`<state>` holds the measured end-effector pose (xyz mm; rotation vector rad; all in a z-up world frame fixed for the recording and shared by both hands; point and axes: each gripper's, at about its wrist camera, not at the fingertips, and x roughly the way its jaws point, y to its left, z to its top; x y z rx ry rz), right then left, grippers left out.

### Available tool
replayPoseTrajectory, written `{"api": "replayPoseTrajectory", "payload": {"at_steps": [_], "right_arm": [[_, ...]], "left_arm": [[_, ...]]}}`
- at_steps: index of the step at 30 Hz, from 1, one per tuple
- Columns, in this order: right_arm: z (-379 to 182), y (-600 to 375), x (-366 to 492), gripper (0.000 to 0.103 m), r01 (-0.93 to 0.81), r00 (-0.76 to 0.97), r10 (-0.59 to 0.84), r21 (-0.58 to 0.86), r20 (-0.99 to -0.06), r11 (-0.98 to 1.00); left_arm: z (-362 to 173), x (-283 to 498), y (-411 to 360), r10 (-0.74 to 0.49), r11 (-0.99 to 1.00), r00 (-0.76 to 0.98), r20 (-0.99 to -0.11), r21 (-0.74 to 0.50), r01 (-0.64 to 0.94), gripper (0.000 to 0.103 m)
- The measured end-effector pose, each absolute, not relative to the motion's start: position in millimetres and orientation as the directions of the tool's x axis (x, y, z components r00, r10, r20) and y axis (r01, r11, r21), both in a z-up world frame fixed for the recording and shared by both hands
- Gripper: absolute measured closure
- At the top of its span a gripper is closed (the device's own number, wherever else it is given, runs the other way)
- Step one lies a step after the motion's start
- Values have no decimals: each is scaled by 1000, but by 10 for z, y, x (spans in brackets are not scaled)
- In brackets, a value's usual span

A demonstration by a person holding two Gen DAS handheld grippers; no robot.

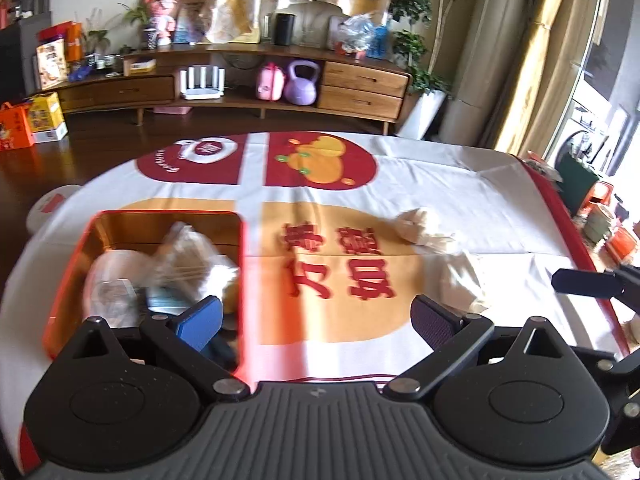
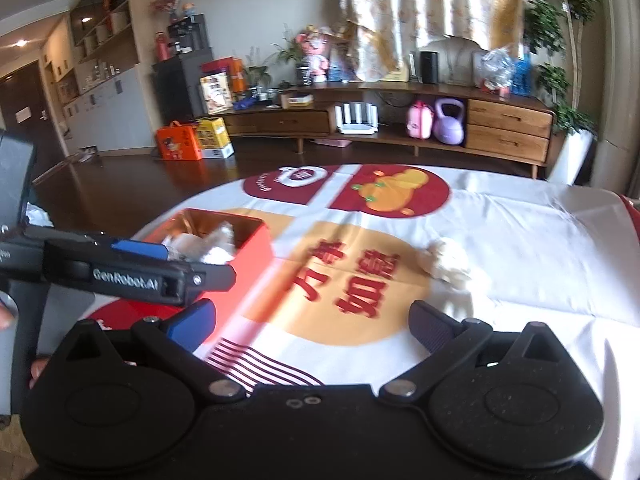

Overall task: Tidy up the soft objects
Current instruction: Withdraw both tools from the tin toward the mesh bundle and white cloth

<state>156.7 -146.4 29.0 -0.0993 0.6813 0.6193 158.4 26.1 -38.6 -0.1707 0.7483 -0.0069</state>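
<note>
Judging by the full orange box (image 1: 76, 264) near the worktop's left edge, most is sorted; one pale soft bundle (image 1: 426, 228) remains mid-worktop. Left claw (image 1: 316, 322) and right claw (image 2: 312, 326) gape empty.

Orange box (image 1: 72, 264) is sitting open-topped on the printed cloth, left side, already holding a heap of soft stuff – crinkly clear plastic bags (image 1: 188, 256) and pale bundles, blurred, can't tell exactly which. One cream plush toy (image 1: 424, 228) is lying loose on the cloth, well apart, to the box's right.
</note>
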Motion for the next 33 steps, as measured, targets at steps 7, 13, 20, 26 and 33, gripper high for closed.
{"api": "replayPoseTrajectory", "payload": {"at_steps": [7, 13, 20, 26, 33], "right_arm": [[189, -1877, 1658, 0, -511, 639, 450, 93, -624, 854], [54, -2106, 1802, 0, -478, 651, 414, 81, -636, 875], [-97, -2193, 1928, 0, -492, 640, 409, 62, -651, 868], [-165, -2196, 2074, 1, -510, 627, 416, 56, -659, 858], [-287, -2159, 2275, 1, -530, 608, 421, 51, -674, 846]], "left_arm": [[-392, 1857, -102, -75, 991, 716, -694, -133, -25, 2], [-368, 2145, -346, -90, 993, 712, -696, -118, 10, 2], [-377, 2554, -588, -124, 991, 692, -711, -124, 50, 2], [-519, 2905, -773, -149, 987, 662, -734, -150, 55, 2], [-714, 3260, -907, -140, 988, 655, -743, -152, 39, 2]]}}
